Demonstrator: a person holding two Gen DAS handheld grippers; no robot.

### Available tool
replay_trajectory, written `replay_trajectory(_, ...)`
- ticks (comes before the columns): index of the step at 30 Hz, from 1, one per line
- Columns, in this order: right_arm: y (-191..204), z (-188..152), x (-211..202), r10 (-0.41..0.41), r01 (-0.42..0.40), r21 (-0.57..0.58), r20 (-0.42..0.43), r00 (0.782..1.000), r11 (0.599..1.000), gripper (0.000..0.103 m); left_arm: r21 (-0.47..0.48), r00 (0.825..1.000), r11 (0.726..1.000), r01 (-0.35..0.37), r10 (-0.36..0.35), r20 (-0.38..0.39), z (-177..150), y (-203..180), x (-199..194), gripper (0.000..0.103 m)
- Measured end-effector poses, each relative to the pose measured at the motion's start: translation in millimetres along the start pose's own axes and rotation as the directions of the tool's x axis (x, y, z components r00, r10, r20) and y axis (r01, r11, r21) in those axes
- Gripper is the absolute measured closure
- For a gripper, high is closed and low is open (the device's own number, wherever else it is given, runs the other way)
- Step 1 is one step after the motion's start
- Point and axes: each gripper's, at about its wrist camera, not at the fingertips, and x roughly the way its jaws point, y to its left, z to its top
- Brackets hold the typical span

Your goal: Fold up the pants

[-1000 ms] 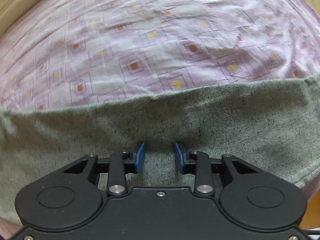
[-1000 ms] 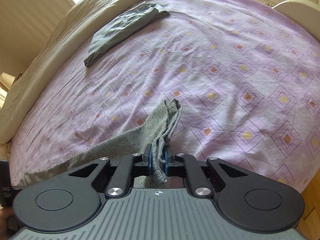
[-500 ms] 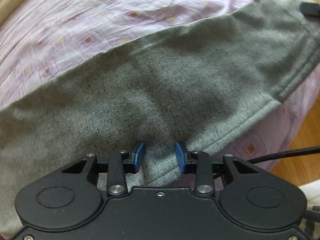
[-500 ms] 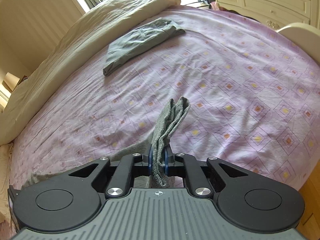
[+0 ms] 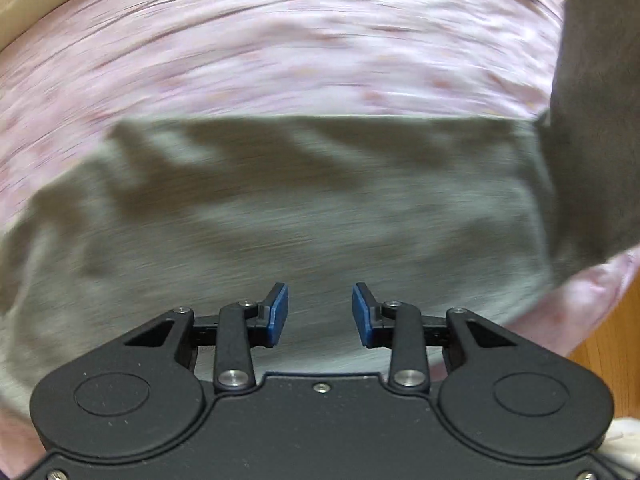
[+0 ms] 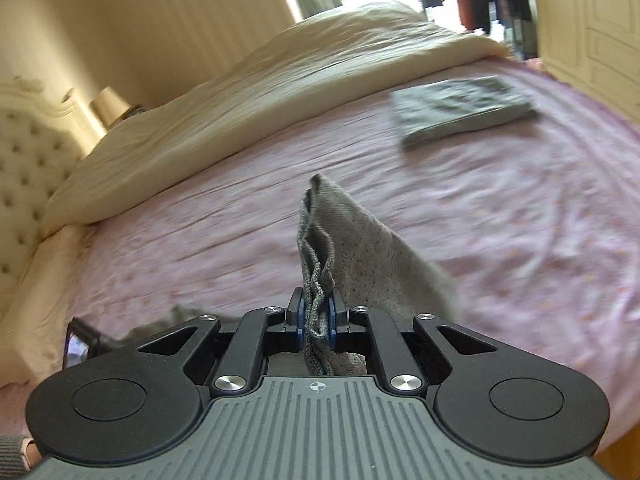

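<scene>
Grey speckled pants [image 5: 312, 208] lie spread across the pink patterned bedspread [image 5: 280, 48] in the blurred left wrist view. My left gripper [image 5: 319, 315] is open and empty just above the cloth. One end of the pants rises at the right edge [image 5: 600, 112]. My right gripper [image 6: 317, 320] is shut on a bunched end of the pants [image 6: 344, 232] and holds it lifted above the bed.
A folded grey garment [image 6: 460, 110] lies on the far right of the bedspread [image 6: 200, 240]. A cream duvet [image 6: 260, 84] is piled along the far side, by a tufted headboard [image 6: 24, 160]. Wooden floor [image 5: 608, 340] shows past the bed's near edge.
My right gripper has lifted the pants end and swung left toward the headboard. The left wrist view has swept sideways over the pants, with its jaws still open.
</scene>
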Motion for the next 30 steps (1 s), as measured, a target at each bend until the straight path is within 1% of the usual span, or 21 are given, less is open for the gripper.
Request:
replay_trajectory(3,46.0,-31.6,51.8,0.038,-0.04,-0.027,-0.064,0.997,0.999,0.092,-0.033,0.999,0.999,-0.036,0.036,0.003,-9.7,41.9,-6.5,0.059)
replay_trajectory(4,59.5,-43.4,69.1,0.035,-0.04,-0.063,-0.09,0.995,0.997,0.092,-0.037,0.999,0.998,-0.048,0.049,0.004,-12.6,53.7,-8.3,0.059)
replay_trajectory(6,86.5,-70.2,100.1,-0.007,-0.01,-0.139,-0.126,0.992,0.99,0.092,-0.042,0.997,0.997,-0.071,0.072,0.001,-18.5,74.2,-12.7,0.059)
replay_trajectory(7,92.9,-80.5,114.5,-0.021,-0.002,-0.153,-0.151,0.988,0.988,0.088,-0.045,0.997,0.996,-0.08,0.081,0.0,-20.7,83.0,-15.1,0.059)
replay_trajectory(8,96.3,-88.4,127.3,-0.028,-0.002,-0.152,-0.192,0.981,0.988,0.087,-0.051,0.996,0.995,-0.085,0.086,0.002,-22.1,90.2,-17.6,0.059)
replay_trajectory(10,101.4,-96.8,139.3,-0.021,-0.015,-0.128,-0.272,0.962,0.992,0.085,-0.064,0.996,0.994,-0.089,0.089,0.009,-22.9,101.4,-21.3,0.059)
replay_trajectory(12,104.0,-96.0,126.9,0.006,-0.04,-0.13,-0.251,0.968,0.991,0.083,-0.076,0.996,0.994,-0.082,0.084,0.022,-22.9,110.8,-27.7,0.059)
replay_trajectory(14,96.8,-88.1,109.1,0.012,-0.043,-0.136,-0.219,0.976,0.99,0.081,-0.087,0.997,0.994,-0.067,0.071,0.039,-18.8,111.6,-30.8,0.059)
replay_trajectory(17,72.7,-76.8,88.3,-0.005,-0.009,-0.073,-0.196,0.981,0.997,0.079,-0.086,0.997,0.996,-0.034,0.039,0.06,-8.1,101.9,-30.1,0.059)
replay_trajectory(21,27.2,-61.6,68.8,-0.09,0.091,-0.002,-0.175,0.98,0.996,0.08,-0.045,0.997,0.999,0.013,-0.009,0.08,3.7,73.2,-25.7,0.058)
replay_trajectory(23,5.0,-58.7,65.9,-0.13,0.136,0.019,-0.185,0.974,0.99,0.08,-0.018,0.997,1.0,0.018,-0.016,0.07,5.6,56.6,-16.7,0.057)
replay_trajectory(24,-4.9,-56.7,67.2,-0.156,0.163,0.021,-0.198,0.968,0.986,0.081,-0.001,0.998,1.0,0.015,-0.015,0.057,5.4,48.2,-10.3,0.057)
replay_trajectory(26,-19.0,-53.8,70.0,-0.19,0.195,0.003,-0.215,0.958,0.981,0.092,0.032,1.0,0.999,0.008,-0.008,0.003,2.4,33.4,8.0,0.053)
replay_trajectory(27,-24.2,-51.9,72.3,-0.199,0.202,-0.006,-0.221,0.955,0.979,0.097,0.051,0.999,0.999,-0.004,0.006,-0.042,-1.3,27.2,20.9,0.052)
replay_trajectory(28,-28.5,-49.8,74.8,-0.202,0.205,-0.01,-0.222,0.954,0.979,0.097,0.07,0.997,0.997,-0.027,0.031,-0.07,-6.1,22.2,32.1,0.048)
replay_trajectory(29,-32.1,-47.1,76.7,-0.2,0.203,-0.011,-0.223,0.954,0.979,0.097,0.082,0.998,0.996,-0.044,0.048,-0.046,-10.9,17.7,35.6,0.043)
replay_trajectory(30,-34.3,-44.0,81.1,-0.196,0.198,-0.014,-0.222,0.955,0.98,0.097,0.093,0.998,0.994,-0.061,0.064,-0.028,-13.3,13.0,35.9,0.041)
